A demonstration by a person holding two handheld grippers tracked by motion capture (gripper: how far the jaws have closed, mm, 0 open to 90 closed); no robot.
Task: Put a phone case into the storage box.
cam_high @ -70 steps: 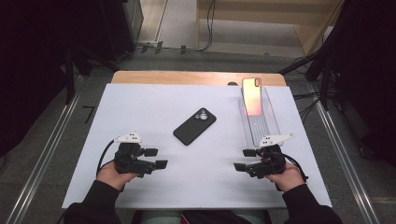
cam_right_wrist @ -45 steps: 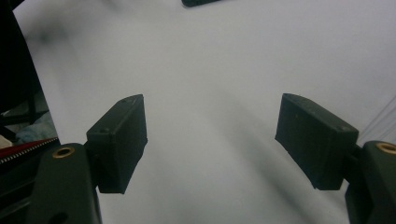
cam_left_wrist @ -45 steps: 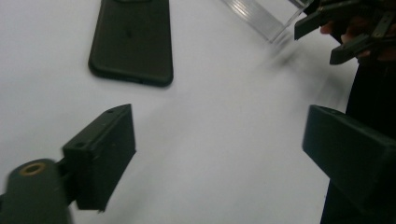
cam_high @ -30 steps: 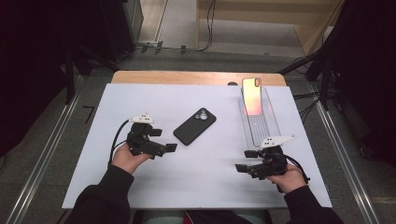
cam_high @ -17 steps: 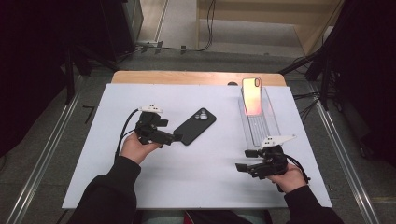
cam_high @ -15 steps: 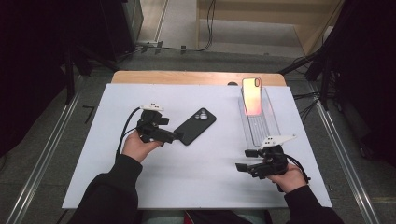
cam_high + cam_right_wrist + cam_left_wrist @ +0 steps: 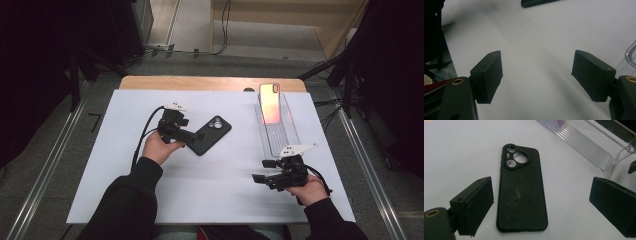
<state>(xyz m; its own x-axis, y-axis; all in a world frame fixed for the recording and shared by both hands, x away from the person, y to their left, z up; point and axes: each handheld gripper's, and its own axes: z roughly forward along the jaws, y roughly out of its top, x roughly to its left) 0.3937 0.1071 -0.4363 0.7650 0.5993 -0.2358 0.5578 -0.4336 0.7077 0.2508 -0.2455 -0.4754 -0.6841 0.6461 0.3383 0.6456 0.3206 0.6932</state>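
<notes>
A black phone (image 7: pixel 211 135) lies back up on the white table top (image 7: pixel 220 190), camera ring toward the far side. My left gripper (image 7: pixel 191 131) has reached its near left end. In the left gripper view the phone (image 7: pixel 521 195) lies flat between and ahead of the jaws of the open left gripper (image 7: pixel 541 187), and neither pad touches it. My right gripper (image 7: pixel 262 170) rests near the front right, pointing left. In its own view the right gripper (image 7: pixel 536 72) stands open over bare table.
A clear ribbed plastic rack (image 7: pixel 280 132) stands at the right, with an orange-pink phone (image 7: pixel 270 102) upright at its far end. The rack's near corner (image 7: pixel 596 152) is beyond the black phone. A wooden strip (image 7: pixel 210 82) borders the table's far edge.
My left gripper has travelled forward and to the right, from the near left of the table up to the black phone. The right gripper has stayed put.
</notes>
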